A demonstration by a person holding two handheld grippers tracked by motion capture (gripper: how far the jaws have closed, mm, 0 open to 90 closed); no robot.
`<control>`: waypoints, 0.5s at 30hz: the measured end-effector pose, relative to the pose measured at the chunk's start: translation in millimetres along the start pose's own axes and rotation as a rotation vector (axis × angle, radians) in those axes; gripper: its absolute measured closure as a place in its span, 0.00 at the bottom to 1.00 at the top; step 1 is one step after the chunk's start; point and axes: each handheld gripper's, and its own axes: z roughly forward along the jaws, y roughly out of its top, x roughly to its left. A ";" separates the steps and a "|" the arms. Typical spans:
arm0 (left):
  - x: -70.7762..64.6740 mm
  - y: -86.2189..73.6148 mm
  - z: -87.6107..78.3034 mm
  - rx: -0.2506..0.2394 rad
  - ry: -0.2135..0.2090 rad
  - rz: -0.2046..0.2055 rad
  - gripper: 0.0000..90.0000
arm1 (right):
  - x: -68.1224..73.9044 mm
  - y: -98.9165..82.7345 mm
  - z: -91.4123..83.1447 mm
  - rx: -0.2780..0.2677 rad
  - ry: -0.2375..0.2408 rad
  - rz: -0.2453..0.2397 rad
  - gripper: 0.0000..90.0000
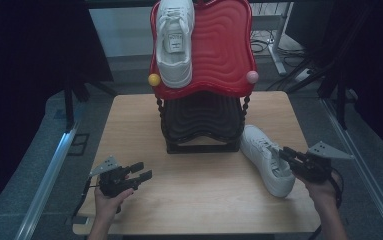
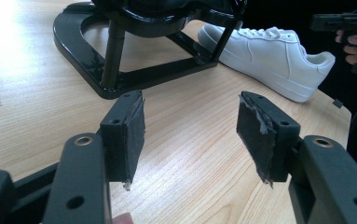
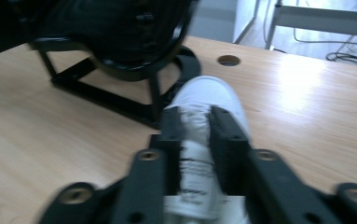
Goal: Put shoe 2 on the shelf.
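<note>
- Wooden table (image 1: 189,200): black rack (image 1: 202,125) at centre, white shoe (image 1: 266,159) beside its right foot.
- Right gripper (image 1: 285,154): jaws astride the shoe's tongue, part-open.
- Left gripper (image 1: 141,171): jaws wide, empty.

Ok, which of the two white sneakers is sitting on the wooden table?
The white sneaker beside the black rack base, at the right gripper. The other white sneaker lies up on the red wavy shelf.

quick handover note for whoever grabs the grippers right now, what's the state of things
Left gripper: open, empty, low over the table.
Right gripper: jaws astride the tongue of the white shoe on the table, beside the black lower shelf; whether they pinch it is unclear.
Done: the other white shoe lies on the red top shelf.
Left: probably racking the second shoe.
</note>
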 end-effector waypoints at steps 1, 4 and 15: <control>-0.1 -0.1 0.3 0.001 -0.001 -0.002 0.47 | -4.5 0.1 2.3 0.006 -0.009 0.010 0.68; 0.2 -0.7 1.4 0.008 -0.002 0.003 0.47 | -12.3 -0.1 8.3 0.026 -0.023 0.020 0.59; 0.1 -0.7 -0.3 0.001 -0.001 0.001 0.46 | -20.1 -5.1 38.9 0.142 -0.016 0.007 0.57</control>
